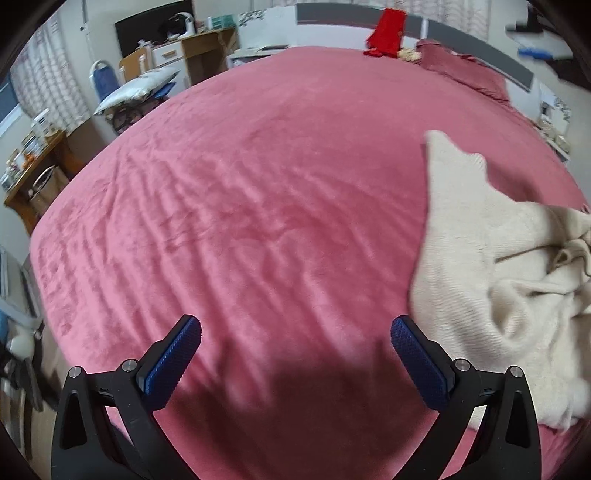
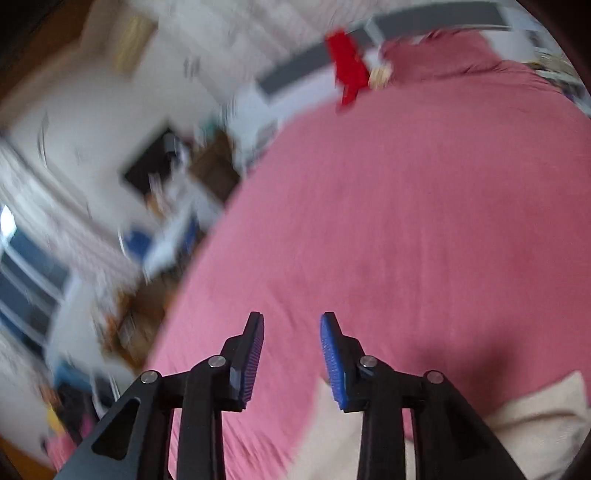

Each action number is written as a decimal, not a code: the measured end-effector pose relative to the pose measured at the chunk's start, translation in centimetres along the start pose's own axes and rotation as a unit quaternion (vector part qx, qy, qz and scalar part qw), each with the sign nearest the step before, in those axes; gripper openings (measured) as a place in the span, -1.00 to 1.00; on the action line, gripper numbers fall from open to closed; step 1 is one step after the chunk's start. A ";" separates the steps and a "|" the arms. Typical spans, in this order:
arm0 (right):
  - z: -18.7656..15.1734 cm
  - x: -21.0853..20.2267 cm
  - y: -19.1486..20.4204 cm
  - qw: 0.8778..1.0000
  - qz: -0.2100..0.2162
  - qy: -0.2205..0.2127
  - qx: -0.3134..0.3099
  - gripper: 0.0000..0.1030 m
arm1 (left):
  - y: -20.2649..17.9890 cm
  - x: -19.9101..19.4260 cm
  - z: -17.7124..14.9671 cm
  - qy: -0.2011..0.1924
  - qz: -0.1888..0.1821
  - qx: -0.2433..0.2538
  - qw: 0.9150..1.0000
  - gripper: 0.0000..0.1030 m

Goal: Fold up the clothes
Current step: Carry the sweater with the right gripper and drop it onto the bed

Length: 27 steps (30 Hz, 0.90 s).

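A cream knitted sweater (image 1: 491,266) lies crumpled on the right side of a pink bedspread (image 1: 258,192). My left gripper (image 1: 295,332) hovers over bare bedspread just left of the sweater, jaws wide open and holding nothing. In the blurred right wrist view, my right gripper (image 2: 291,332) stands open with a narrower gap above the pink bedspread (image 2: 406,221), and nothing is between its fingers. The cream sweater (image 2: 535,417) shows low at the right, below and behind the fingers.
A red garment (image 1: 386,33) hangs at the grey headboard (image 1: 351,14), beside a pink pillow (image 1: 461,66). Left of the bed are a wooden desk (image 1: 33,177), a white pillow (image 1: 136,88) on a chair and shelves. The red garment (image 2: 349,70) also appears in the right wrist view.
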State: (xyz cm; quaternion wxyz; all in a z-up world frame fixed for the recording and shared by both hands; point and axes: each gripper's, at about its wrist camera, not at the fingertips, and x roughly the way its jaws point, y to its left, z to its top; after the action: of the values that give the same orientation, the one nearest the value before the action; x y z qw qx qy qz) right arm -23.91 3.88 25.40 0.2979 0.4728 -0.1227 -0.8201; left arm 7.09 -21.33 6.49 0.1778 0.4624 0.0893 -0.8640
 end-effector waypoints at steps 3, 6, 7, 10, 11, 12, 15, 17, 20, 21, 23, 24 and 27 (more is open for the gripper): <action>-6.3 -0.2 -1.2 0.993 -0.065 0.055 -0.079 -0.36 | -2.3 0.0 0.1 -0.001 -0.033 0.017 0.999 1.00; -13.4 -1.4 -4.8 0.981 -0.110 0.115 -0.112 -0.36 | -5.4 -0.4 0.4 -0.013 -0.047 0.058 0.997 1.00; -15.8 -1.8 -6.1 0.977 -0.123 0.133 -0.117 -0.36 | -6.6 -0.7 0.5 -0.021 -0.047 0.076 0.996 1.00; -22.1 -1.9 -9.9 0.967 -0.161 0.166 -0.107 -0.36 | -9.7 -1.2 0.7 -0.044 -0.039 0.130 0.990 1.00; -23.6 -2.3 -11.0 0.969 -0.156 0.172 -0.086 -0.36 | -10.4 -1.3 0.7 -0.048 -0.042 0.141 0.988 1.00; -24.9 -2.9 -12.4 0.972 -0.143 0.176 -0.061 -0.36 | -11.1 -1.2 0.5 -0.049 -0.045 0.149 0.987 1.00; -27.0 -4.4 -16.4 0.985 -0.057 0.158 0.044 -0.33 | -12.5 -1.0 0.0 -0.037 -0.038 0.161 0.986 1.00; -26.9 -3.6 -16.8 0.985 0.008 0.128 0.112 -0.32 | -12.2 -1.5 -0.4 -0.028 -0.036 0.153 0.987 1.00; -27.0 -2.5 -15.5 0.983 0.035 0.110 0.145 -0.26 | -10.1 -3.0 -0.6 -0.037 -0.032 0.142 0.989 1.00; -27.0 -2.2 -15.1 0.981 0.044 0.104 0.156 -0.27 | -9.3 -3.4 -0.6 -0.040 -0.028 0.139 0.989 1.00; -27.0 -1.5 -14.2 0.978 0.063 0.092 0.177 -0.48 | -7.3 -4.0 -0.4 -0.045 -0.016 0.129 0.991 1.00; -27.0 -1.1 -13.8 0.976 0.072 0.086 0.188 -0.58 | -5.8 -4.1 -0.3 -0.045 -0.010 0.114 0.992 1.00; -27.1 0.0 -12.5 0.968 0.099 0.068 0.220 -0.84 | -1.5 -4.4 -0.1 -0.046 0.006 0.068 0.997 1.00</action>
State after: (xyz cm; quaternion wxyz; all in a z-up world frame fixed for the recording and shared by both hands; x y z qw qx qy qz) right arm -5.56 15.98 5.22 0.2736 0.5672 -0.3255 -0.7053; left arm 8.80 -18.92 10.12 0.1552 0.4337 0.0197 -0.8874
